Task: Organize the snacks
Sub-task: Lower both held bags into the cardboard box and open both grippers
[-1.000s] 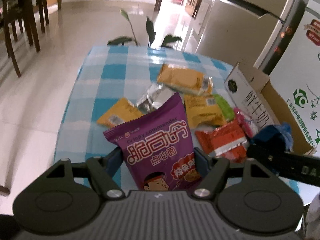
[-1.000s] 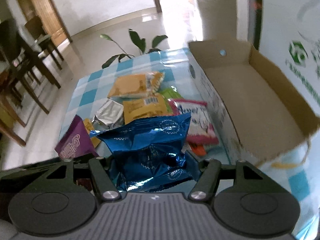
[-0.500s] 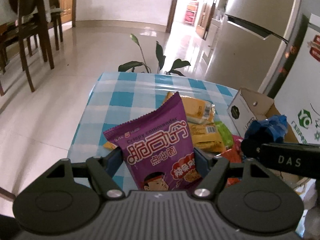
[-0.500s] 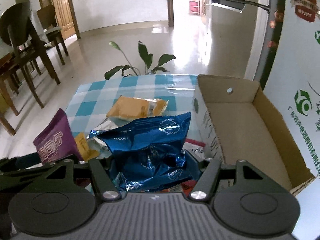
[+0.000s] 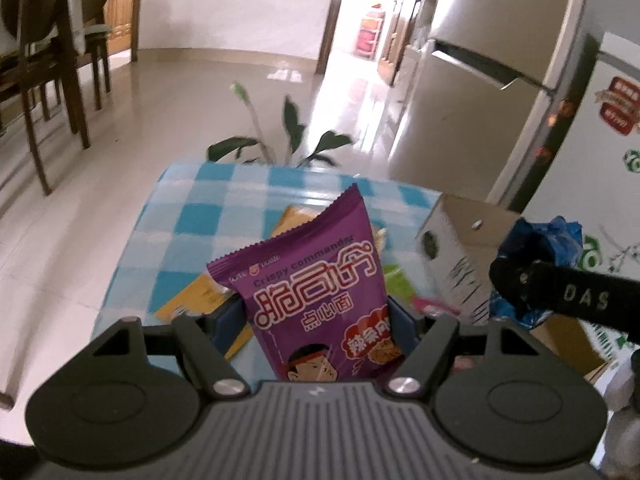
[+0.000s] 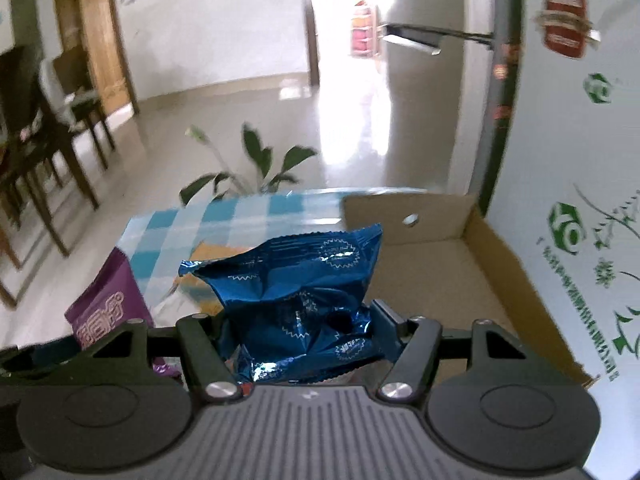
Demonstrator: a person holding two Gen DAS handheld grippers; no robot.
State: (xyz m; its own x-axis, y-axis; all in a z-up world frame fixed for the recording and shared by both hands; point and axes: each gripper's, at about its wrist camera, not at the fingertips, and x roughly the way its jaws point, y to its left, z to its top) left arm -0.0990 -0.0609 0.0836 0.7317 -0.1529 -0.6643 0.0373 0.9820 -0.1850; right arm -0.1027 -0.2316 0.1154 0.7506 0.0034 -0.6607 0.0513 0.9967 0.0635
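Black left gripper (image 5: 318, 316); ribbed grey housing; silver screws; right gripper (image 6: 306, 328) alike.

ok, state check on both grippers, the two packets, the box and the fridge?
left gripper: shut on purple packet
purple packet: held upright, off the table
right gripper: shut on blue packet
blue packet: held, crumpled
cardboard box: open, nothing visible inside
fridge door: closed

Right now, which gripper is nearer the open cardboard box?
Right. The right gripper, shut on the blue packet, sits at the cardboard box's open side. The left gripper, shut on the purple packet, is farther left over the table.
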